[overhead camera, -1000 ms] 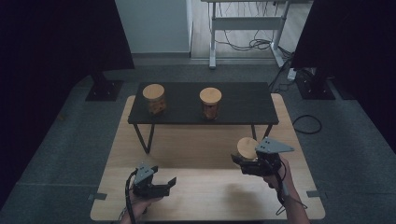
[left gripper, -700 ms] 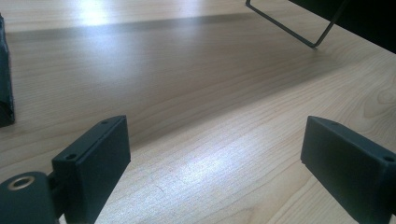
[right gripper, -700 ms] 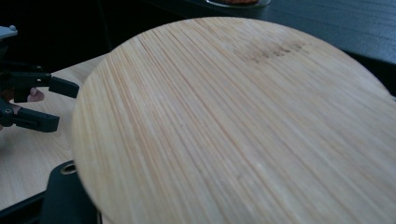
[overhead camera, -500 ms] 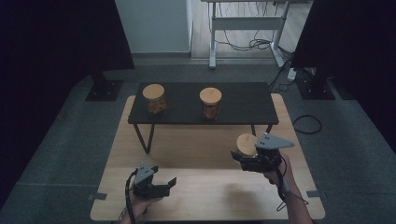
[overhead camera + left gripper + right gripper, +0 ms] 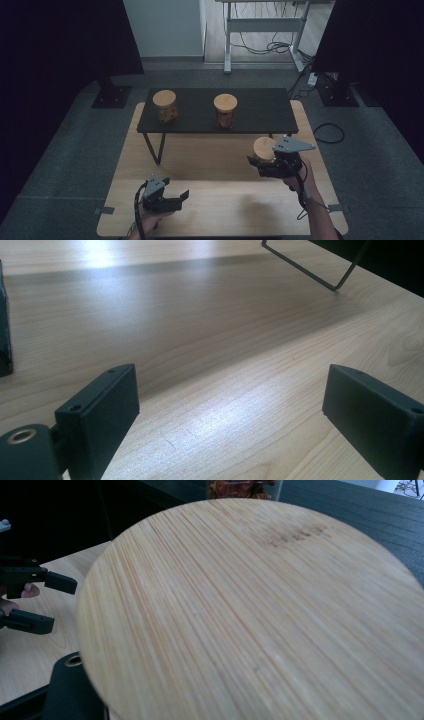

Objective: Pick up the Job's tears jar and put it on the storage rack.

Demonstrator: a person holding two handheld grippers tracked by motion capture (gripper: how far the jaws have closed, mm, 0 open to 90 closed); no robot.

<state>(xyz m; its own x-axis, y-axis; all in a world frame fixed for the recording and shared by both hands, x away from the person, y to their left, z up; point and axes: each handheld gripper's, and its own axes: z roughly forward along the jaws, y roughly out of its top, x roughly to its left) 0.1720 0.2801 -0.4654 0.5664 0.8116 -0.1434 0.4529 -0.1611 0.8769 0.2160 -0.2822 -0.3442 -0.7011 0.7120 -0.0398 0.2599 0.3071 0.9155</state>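
My right gripper [image 5: 258, 162] is shut on a round bamboo lid [image 5: 264, 148], lifted over the right part of the wooden table [image 5: 200, 155]. In the right gripper view the lid [image 5: 260, 610] lies close across the jaws, one black jaw showing under its lower left edge; what hangs below it is hidden. My left gripper [image 5: 175, 189] rests low near the table's front edge, open, with bare wood between its jaws [image 5: 230, 385]. Two glass jars with bamboo lids, one at the left [image 5: 165, 105] and one in the middle [image 5: 225, 110], stand on a low black bench [image 5: 265, 110].
The bench's thin metal leg [image 5: 305, 272] stands on the table ahead of the left gripper. The bench's right half is bare. Dark stands [image 5: 111, 95] and cables [image 5: 327, 132] lie on the grey floor around the table.
The right gripper has carried the lid slightly farther from the person, toward the bench. The left gripper has kept still.
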